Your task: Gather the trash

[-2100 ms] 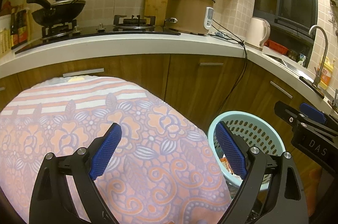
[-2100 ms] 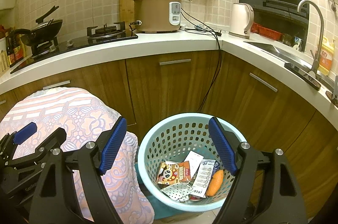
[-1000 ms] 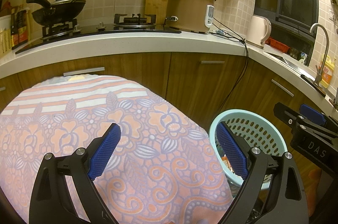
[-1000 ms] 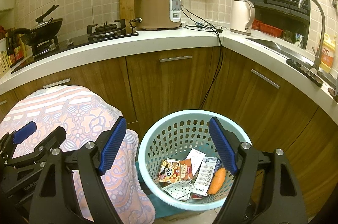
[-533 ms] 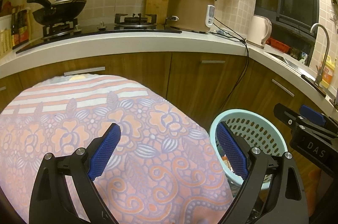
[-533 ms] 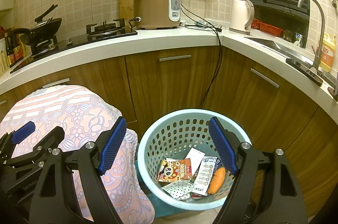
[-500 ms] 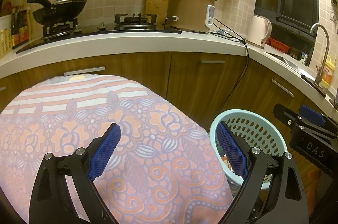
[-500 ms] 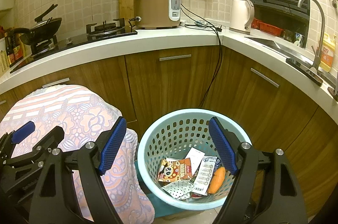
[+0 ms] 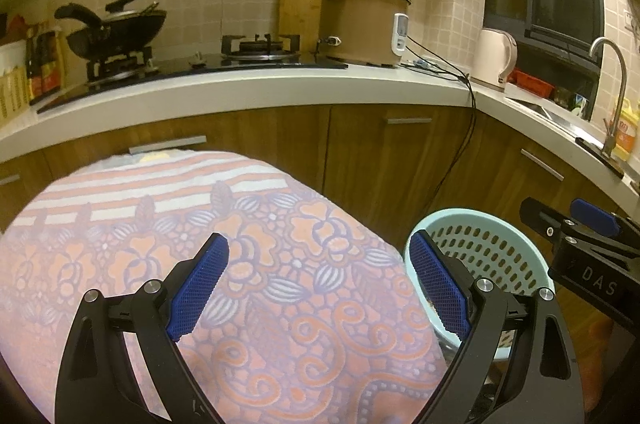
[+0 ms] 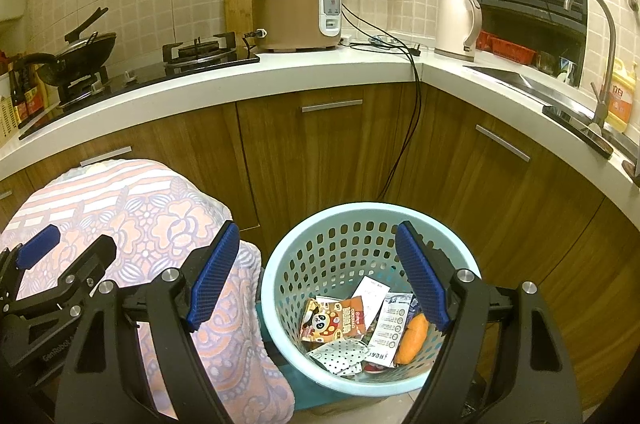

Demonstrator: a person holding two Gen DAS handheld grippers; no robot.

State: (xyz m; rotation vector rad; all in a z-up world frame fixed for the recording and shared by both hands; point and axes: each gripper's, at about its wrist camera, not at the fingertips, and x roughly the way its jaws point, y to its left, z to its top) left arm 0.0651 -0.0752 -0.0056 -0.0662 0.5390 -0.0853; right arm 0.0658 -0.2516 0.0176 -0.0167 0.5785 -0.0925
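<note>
Here, both sets of jaws apart, empty; right gripper (image 10: 316,278) over basket (image 10: 280,288), "DAS" on its body.

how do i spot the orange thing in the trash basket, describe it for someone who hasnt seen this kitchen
Find the pale blue perforated basket on the floor before the corner cabinets, beside the floral cloth. Look at its bottom, on the side away from the cloth. The orange thing is a smooth, rounded, plain orange lump lying against the wall; everything else near it is flat printed paper or wrappers.
</note>
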